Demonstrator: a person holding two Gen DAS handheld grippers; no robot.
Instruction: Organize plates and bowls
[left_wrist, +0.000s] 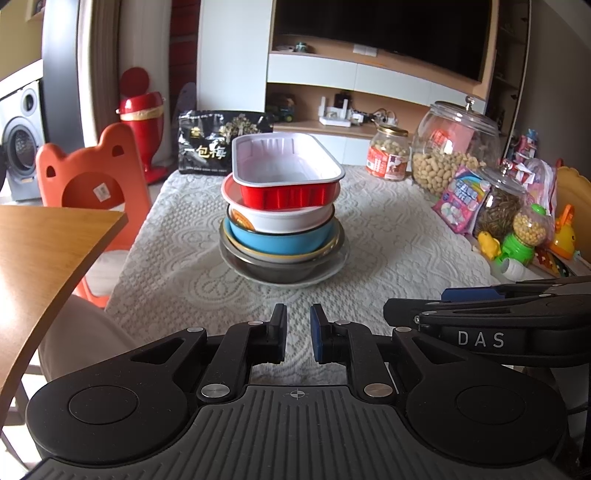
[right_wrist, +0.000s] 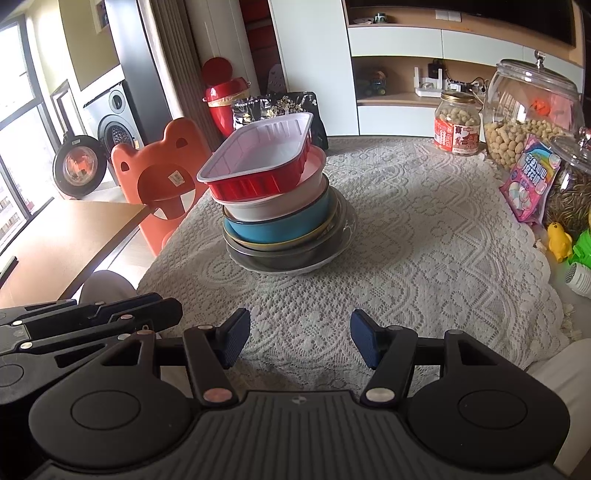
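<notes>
1. Red foil tray with a white lining (left_wrist: 286, 171) sat on top of a nested stack on the white lace tablecloth (left_wrist: 388, 258), its long axis running across the left wrist view.
2. Beneath it came a white bowl (left_wrist: 280, 218), a blue bowl (left_wrist: 280, 242), a grey metal bowl (left_wrist: 273, 269) and a clear glass plate (left_wrist: 332, 267) at the bottom.
3. In the right wrist view the tray (right_wrist: 258, 162) looked tilted and overhung the stack toward the orange bear-shaped chair (right_wrist: 162, 170).
4. Left gripper (left_wrist: 298, 334) had its jaws nearly together, grasping nothing, and the stack lay straight ahead of it, well apart.
5. Right gripper (right_wrist: 295, 338) stood with jaws parted and empty; the stack lay ahead, slightly left.
6. Neither hand appeared clearly nearer; the stacking looked largely done.
</notes>
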